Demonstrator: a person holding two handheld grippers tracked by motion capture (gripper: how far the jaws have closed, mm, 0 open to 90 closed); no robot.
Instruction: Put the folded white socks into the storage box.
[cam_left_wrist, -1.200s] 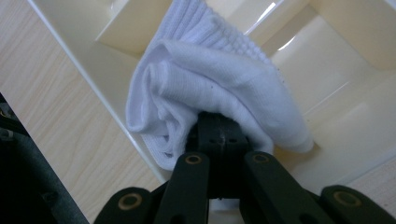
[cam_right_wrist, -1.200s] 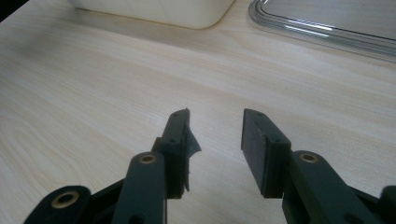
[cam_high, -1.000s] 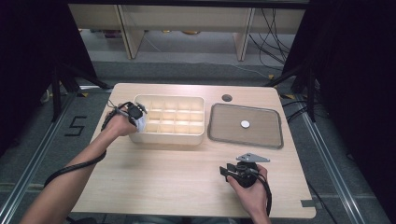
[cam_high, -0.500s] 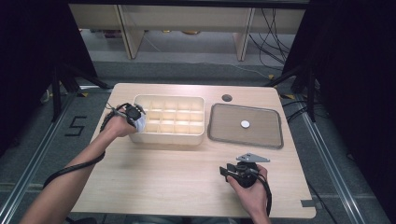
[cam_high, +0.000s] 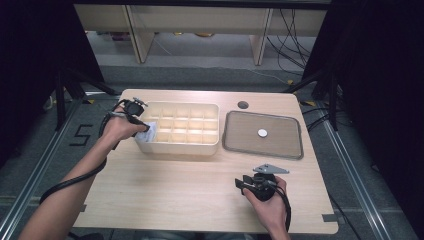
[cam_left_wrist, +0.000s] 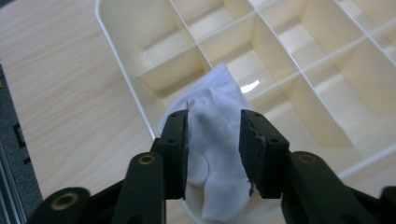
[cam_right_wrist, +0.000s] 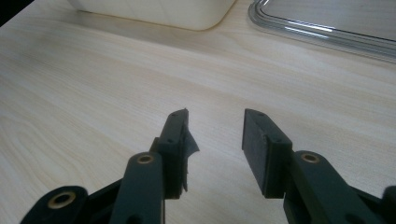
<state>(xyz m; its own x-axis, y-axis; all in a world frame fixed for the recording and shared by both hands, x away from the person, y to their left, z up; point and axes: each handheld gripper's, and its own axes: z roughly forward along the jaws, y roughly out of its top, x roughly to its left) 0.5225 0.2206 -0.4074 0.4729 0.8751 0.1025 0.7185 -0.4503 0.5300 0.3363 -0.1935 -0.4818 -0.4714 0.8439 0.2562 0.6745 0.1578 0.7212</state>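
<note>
The left gripper (cam_left_wrist: 214, 133) has just been opening its jaws around a crumpled white cloth (cam_left_wrist: 219, 154) at the near-left corner of the cream plastic divided tray (cam_high: 180, 129). The cloth lies between them, seemingly released. The right gripper (cam_right_wrist: 215, 140) rests empty, jaws wide, over the pale wooden surface (cam_high: 175, 190). Next: back the left gripper away.

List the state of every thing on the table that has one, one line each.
White cloth: bunched, draped over the organizer's rim, between the jaws.
Compartment organizer: upright, open-topped, its visible cells bare.
Clear lid: lying flat beside it.
Left gripper: jaws just opened, straddling the cloth.
Right gripper: open, holding nothing.
</note>
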